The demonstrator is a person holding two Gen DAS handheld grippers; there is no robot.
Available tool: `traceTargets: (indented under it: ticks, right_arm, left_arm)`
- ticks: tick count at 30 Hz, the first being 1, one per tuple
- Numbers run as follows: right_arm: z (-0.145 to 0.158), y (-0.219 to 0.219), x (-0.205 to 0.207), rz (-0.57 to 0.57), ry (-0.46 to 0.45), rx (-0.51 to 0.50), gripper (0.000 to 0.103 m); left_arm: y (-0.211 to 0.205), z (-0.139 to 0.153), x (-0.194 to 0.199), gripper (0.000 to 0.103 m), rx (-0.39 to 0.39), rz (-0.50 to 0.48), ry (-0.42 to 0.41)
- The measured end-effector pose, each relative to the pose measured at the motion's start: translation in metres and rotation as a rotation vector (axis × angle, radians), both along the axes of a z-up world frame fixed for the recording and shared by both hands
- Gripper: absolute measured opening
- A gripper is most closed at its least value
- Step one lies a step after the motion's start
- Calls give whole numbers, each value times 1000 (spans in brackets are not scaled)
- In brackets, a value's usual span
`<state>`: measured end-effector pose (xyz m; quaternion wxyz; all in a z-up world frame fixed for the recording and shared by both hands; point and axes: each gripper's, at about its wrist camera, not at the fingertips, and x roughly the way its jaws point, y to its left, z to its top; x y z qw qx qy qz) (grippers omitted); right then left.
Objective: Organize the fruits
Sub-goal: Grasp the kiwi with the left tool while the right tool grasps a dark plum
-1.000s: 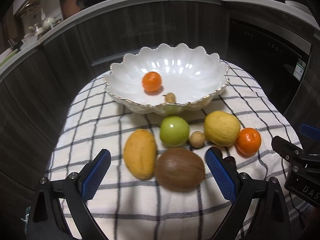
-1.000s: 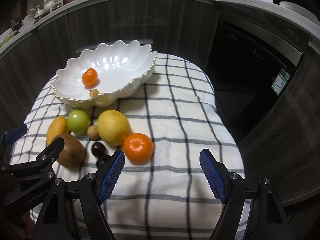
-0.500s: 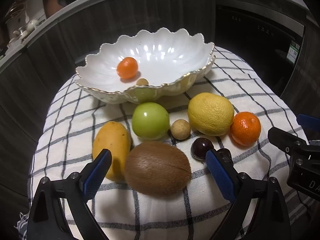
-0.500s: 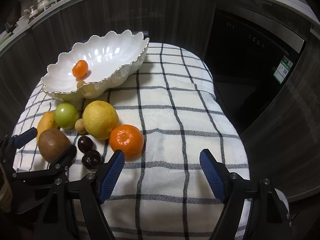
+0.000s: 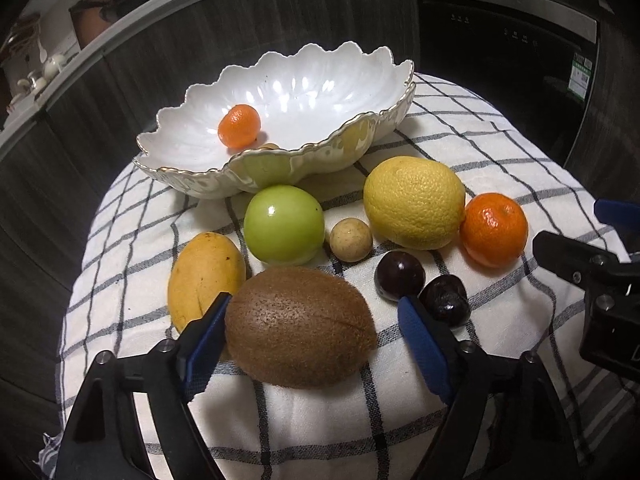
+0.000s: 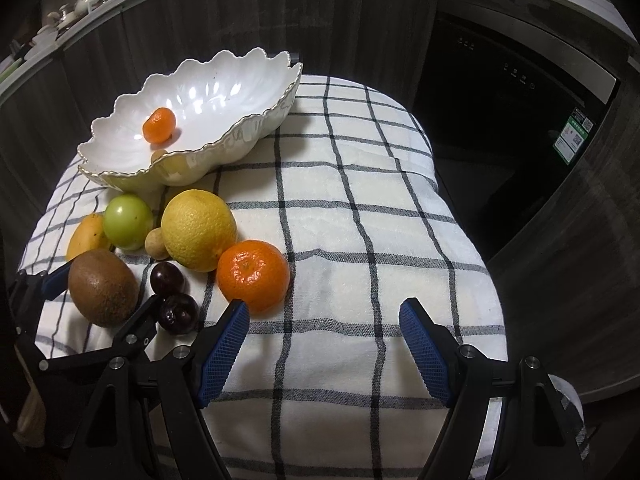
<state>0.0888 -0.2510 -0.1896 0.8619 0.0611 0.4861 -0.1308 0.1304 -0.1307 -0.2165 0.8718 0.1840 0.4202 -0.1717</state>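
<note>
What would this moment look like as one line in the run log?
left gripper: closing around kiwi, no grip yet | right gripper: open, empty, beside mandarin | bowl: one small mandarin inside

Left claw [image 5: 312,332] closing around the brown kiwi [image 5: 300,326], right pad not yet touching.

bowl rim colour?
Gold trim on the white scalloped bowl; clearest in the left wrist view.

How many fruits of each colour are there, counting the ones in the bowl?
Orange: 2, tangerine in bowl, tangerine on cloth
Yellow: 2, lemon, mango
Green: 1, apple
Brown: 1, kiwi
Tan: 2, longan, longan in bowl
Dark purple: 2, plum, plum
Total: 10
</note>
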Motion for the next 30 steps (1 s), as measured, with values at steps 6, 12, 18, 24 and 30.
traceTargets:
  ticks: [6,12,18,24,30]
  right_arm:
    - [3,3,0,6,-4,-8,78]
    - [9,3,-1,10,-19,-12,78]
    - [15,10,1,39,-43,7,78]
    - [16,27,10,93,-44,25,78]
    - [7,57,22,182,-16,52,78]
  left_arm:
    - [6,3,2,66,-8,16,-5]
    - [10,7,2,65,-26,30,19]
    - [25,29,-3,65,-44,69,-17]
    - [54,46,-3,65,-62,137,-40]
    - [80,45,2,65,-54,200,-52]
